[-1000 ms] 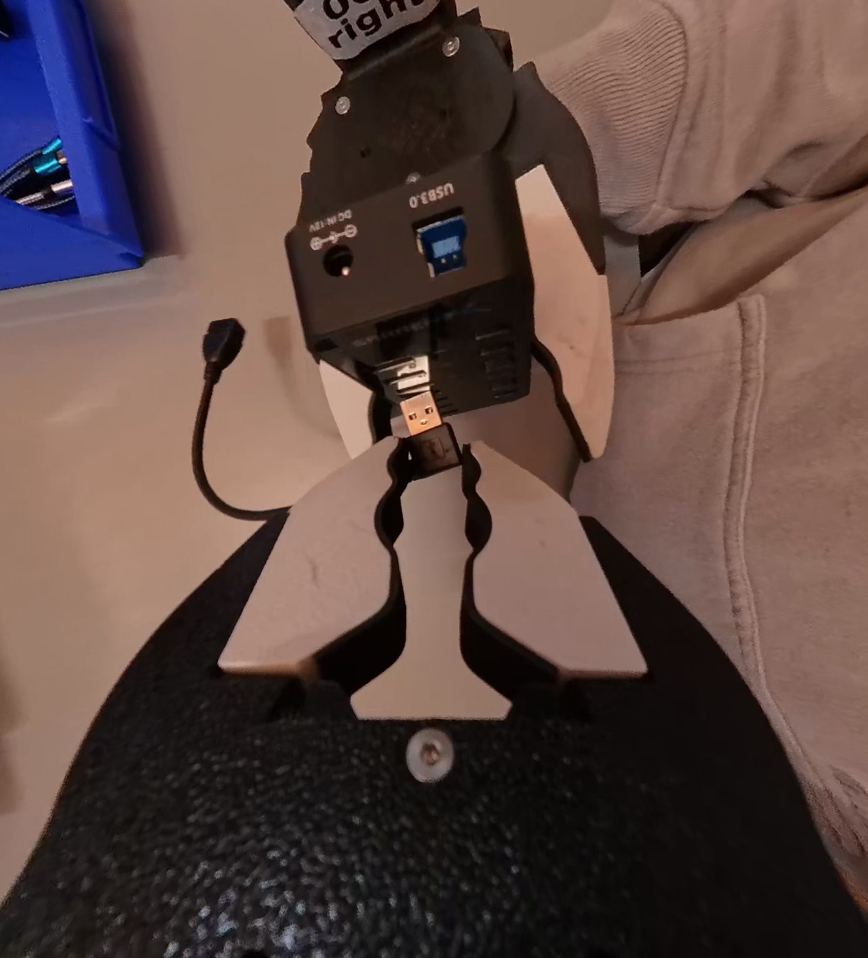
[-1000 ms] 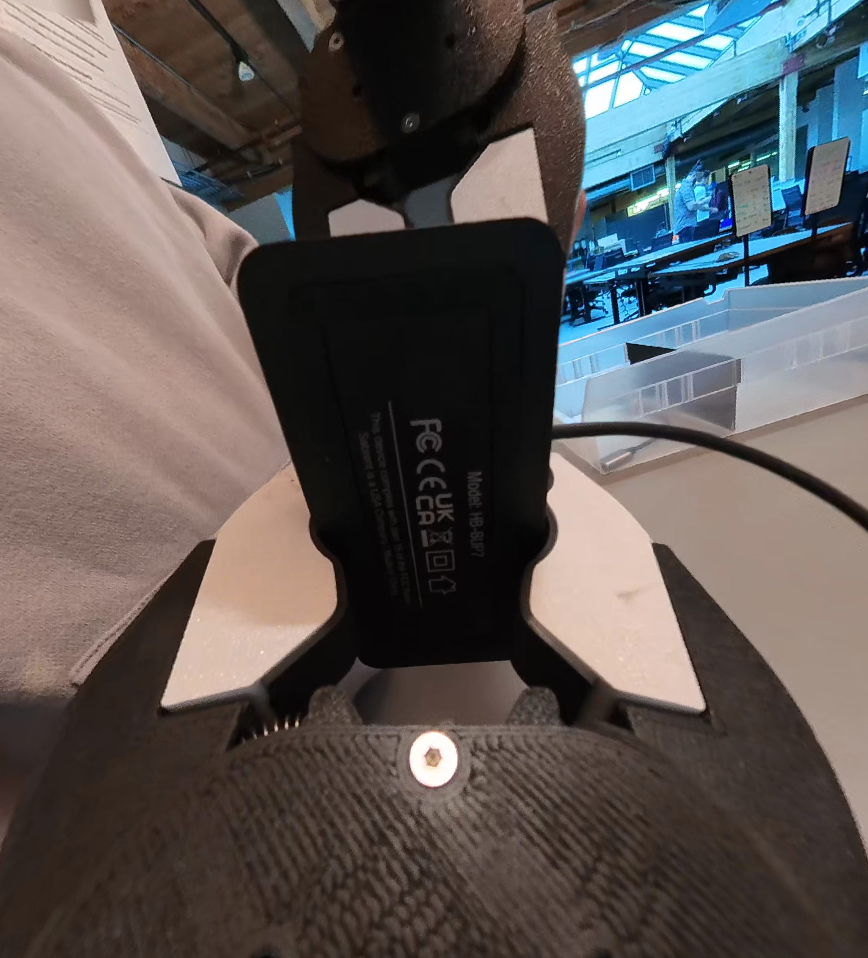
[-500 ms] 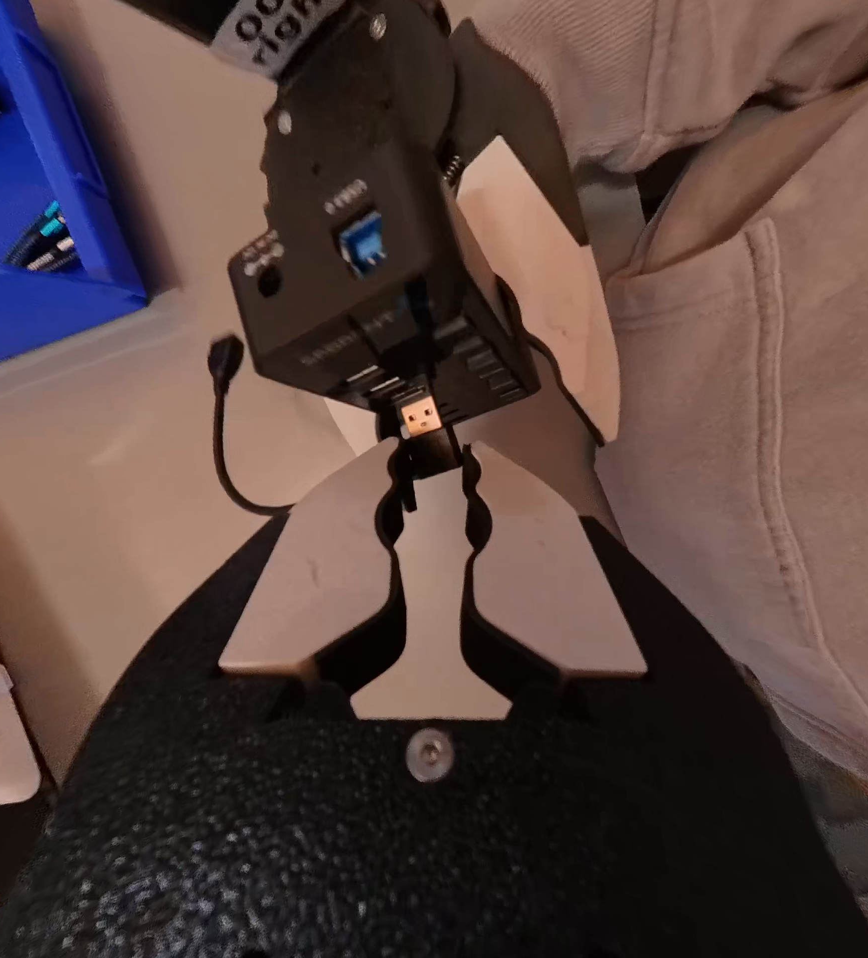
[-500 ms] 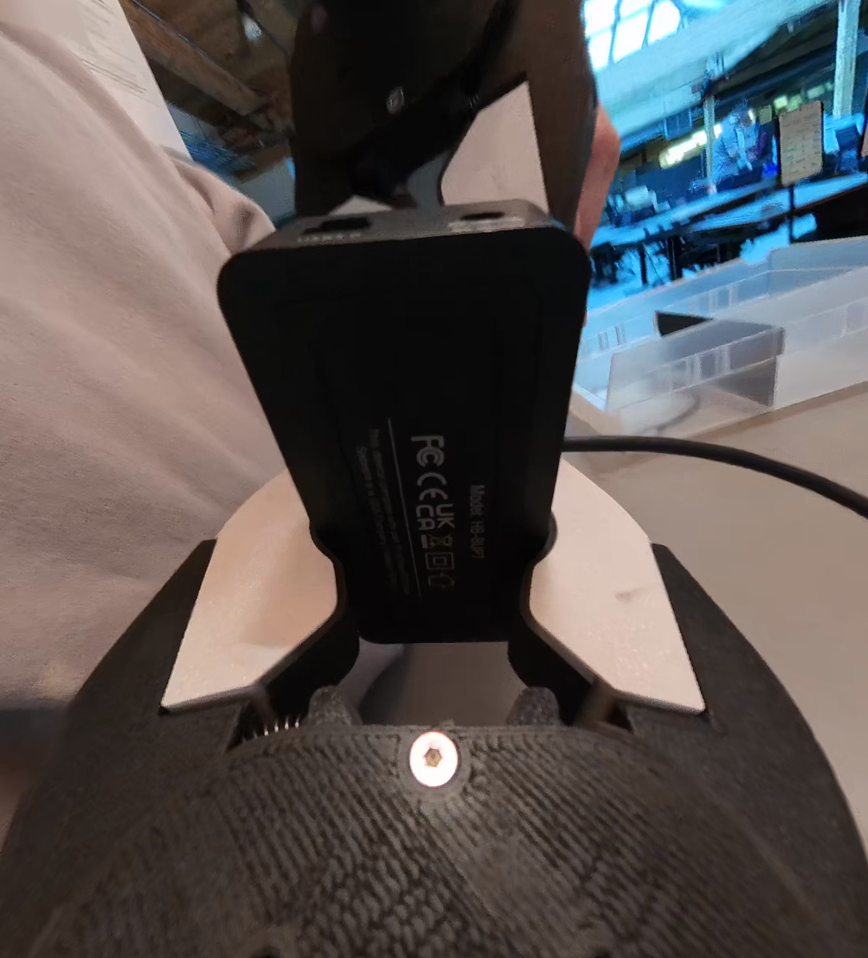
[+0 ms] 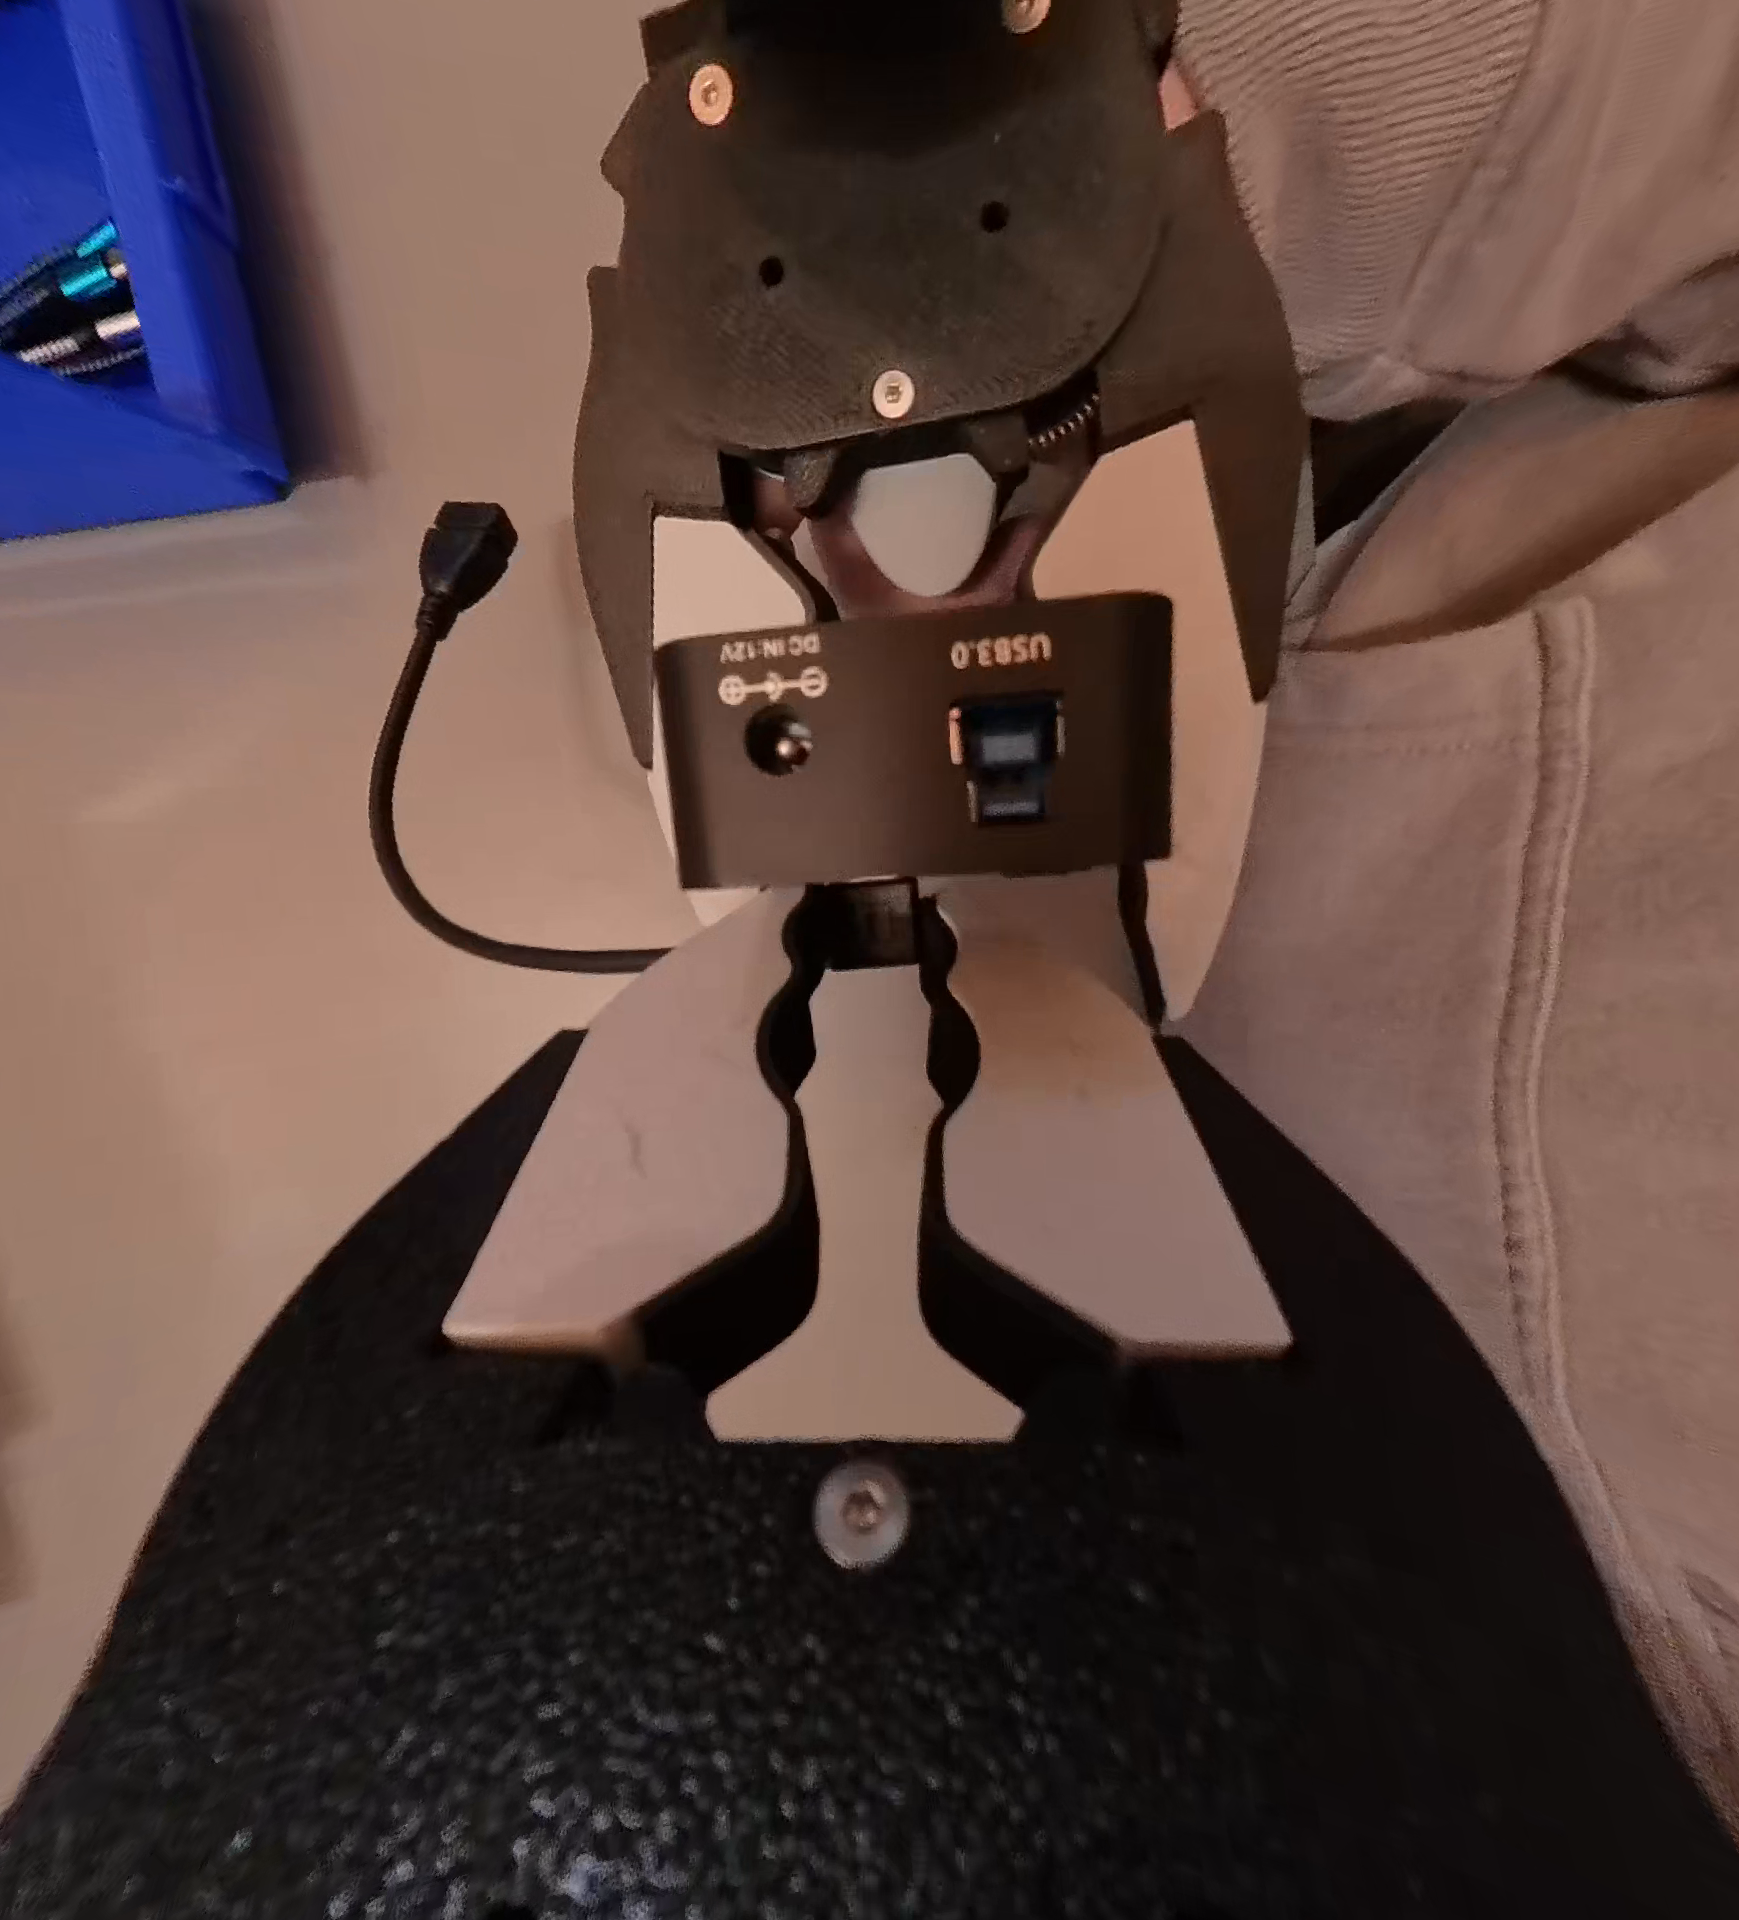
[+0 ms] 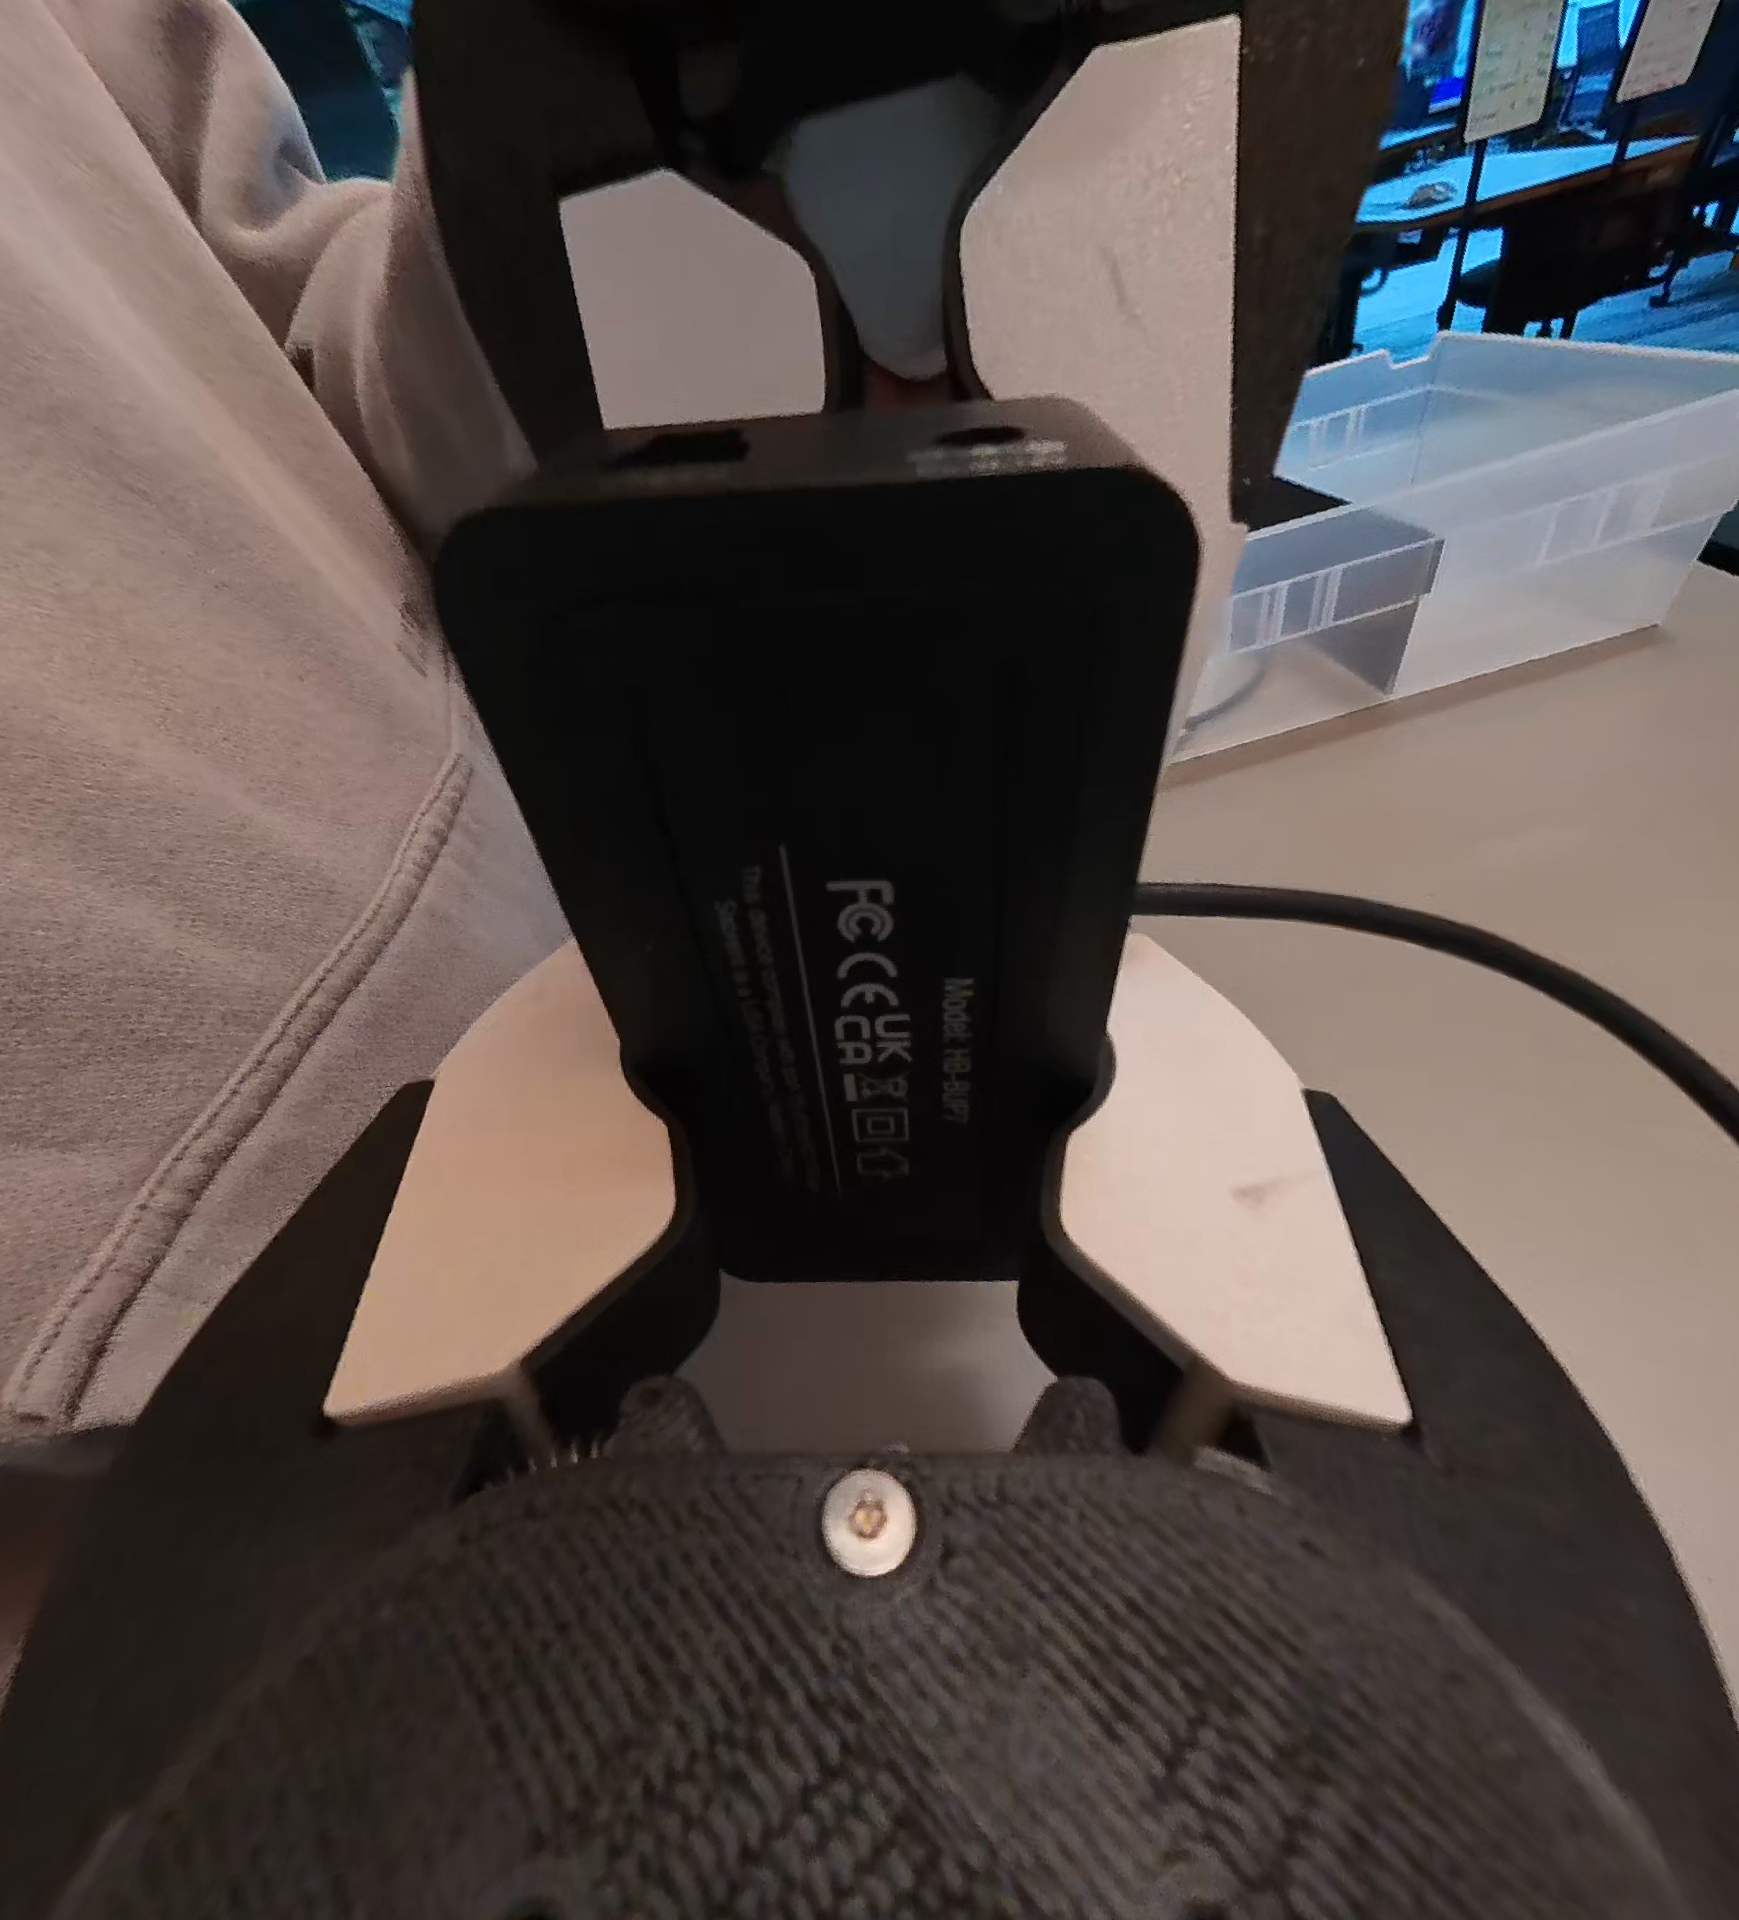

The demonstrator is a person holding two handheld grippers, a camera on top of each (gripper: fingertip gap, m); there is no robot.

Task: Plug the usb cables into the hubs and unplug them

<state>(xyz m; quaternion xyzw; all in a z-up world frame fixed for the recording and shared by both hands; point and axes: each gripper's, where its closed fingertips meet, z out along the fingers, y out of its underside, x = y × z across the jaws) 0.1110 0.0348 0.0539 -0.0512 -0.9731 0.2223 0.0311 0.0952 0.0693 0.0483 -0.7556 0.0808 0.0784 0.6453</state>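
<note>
Your left gripper (image 5: 867, 940) has its fingers (image 5: 1036, 1049) pinched nearly together on the black USB plug (image 5: 860, 920), and that plug sits right up against the underside of the black hub (image 5: 912, 743), so the metal tip is hidden and you can't tell how deep it's in. The plug's thin black cable (image 5: 408, 790) loops out to the left over the pale counter (image 5: 169, 831) and ends in a small black connector (image 5: 470, 540) sticking up in the air.

Your right gripper (image 6: 870, 1143), seen from the opposite side, has its fingers (image 6: 532, 1195) spread wide and clamped on both long edges of the same hub (image 6: 844, 831), label side facing its camera. In the left wrist view it comes in from the top, holding the hub so the end with a round socket and a blue port faces you.

Off to the left there's a blue bin (image 5: 65, 416) with a few cables in it. The right wrist view shows a clear plastic bin (image 6: 1519, 520) sitting on the counter, and your light sweatshirt (image 6: 117, 623) is close by
</note>
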